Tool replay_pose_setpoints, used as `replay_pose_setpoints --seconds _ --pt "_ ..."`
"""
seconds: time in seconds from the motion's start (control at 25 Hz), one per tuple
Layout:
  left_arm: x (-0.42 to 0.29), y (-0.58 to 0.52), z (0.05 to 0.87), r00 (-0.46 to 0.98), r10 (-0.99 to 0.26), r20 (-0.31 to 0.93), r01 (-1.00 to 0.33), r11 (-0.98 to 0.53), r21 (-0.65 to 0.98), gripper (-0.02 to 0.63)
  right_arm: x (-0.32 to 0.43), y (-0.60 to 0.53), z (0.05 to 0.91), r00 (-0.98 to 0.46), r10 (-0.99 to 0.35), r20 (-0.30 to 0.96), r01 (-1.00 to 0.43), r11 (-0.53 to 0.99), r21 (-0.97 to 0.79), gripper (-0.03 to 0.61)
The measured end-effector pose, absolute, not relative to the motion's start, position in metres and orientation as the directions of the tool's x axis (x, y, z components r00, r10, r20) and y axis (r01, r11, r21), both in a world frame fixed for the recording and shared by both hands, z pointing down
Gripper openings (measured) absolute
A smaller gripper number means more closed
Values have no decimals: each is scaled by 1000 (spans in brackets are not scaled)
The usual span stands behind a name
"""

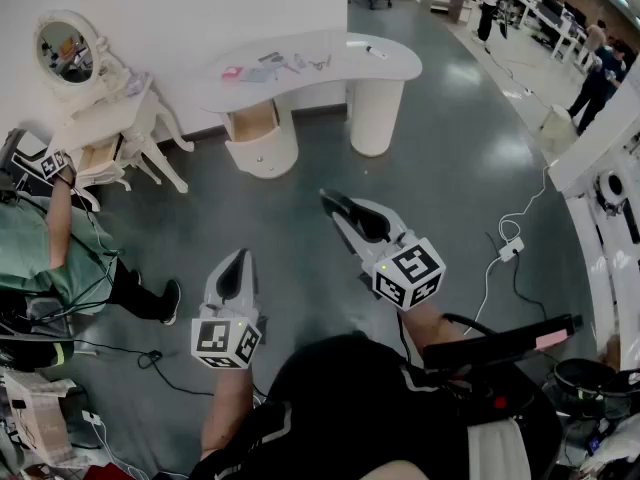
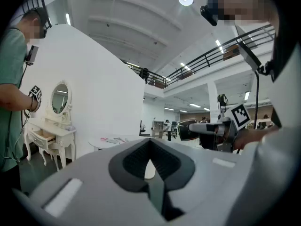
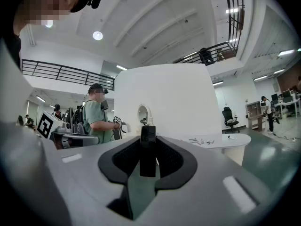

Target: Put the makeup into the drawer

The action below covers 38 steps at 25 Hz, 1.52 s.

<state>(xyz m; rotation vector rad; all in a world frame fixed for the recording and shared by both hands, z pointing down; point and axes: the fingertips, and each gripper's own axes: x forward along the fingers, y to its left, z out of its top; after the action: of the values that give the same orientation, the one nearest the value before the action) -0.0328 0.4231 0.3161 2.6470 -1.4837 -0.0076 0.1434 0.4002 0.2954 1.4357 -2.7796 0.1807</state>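
Observation:
Several small makeup items (image 1: 285,65) lie on the white curved table (image 1: 390,63) far ahead, above its open drawer (image 1: 252,120). Both grippers hang over the grey floor, well short of the table. My right gripper (image 1: 335,206) points towards the table and is shut on a slim black makeup stick (image 3: 148,149), which stands upright between its jaws (image 3: 148,132). My left gripper (image 1: 236,268), lower and to the left, has its jaws together with nothing in them (image 2: 149,144). The right gripper view shows the table (image 3: 230,141) at right, and the left gripper view shows it (image 2: 110,140) at left.
A white vanity with an oval mirror (image 1: 70,53) stands at the far left beside a person in a green shirt (image 1: 35,253). Cables and a power strip (image 1: 510,250) lie on the floor at right. A white counter (image 1: 600,138) runs along the right edge.

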Motion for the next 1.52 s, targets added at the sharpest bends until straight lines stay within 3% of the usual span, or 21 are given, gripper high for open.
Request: replay_pose_setpoints --seconds 0.92,1.52 --pt "-54 427 309 518 -855 23 -854 -515 74 0 125 406 293 -568 -821 52 -819 558 -137 95" --pt "-104 431 321 560 -829 7 -825 -556 100 0 77 420 287 -533 -846 25 -842 526 -119 95"
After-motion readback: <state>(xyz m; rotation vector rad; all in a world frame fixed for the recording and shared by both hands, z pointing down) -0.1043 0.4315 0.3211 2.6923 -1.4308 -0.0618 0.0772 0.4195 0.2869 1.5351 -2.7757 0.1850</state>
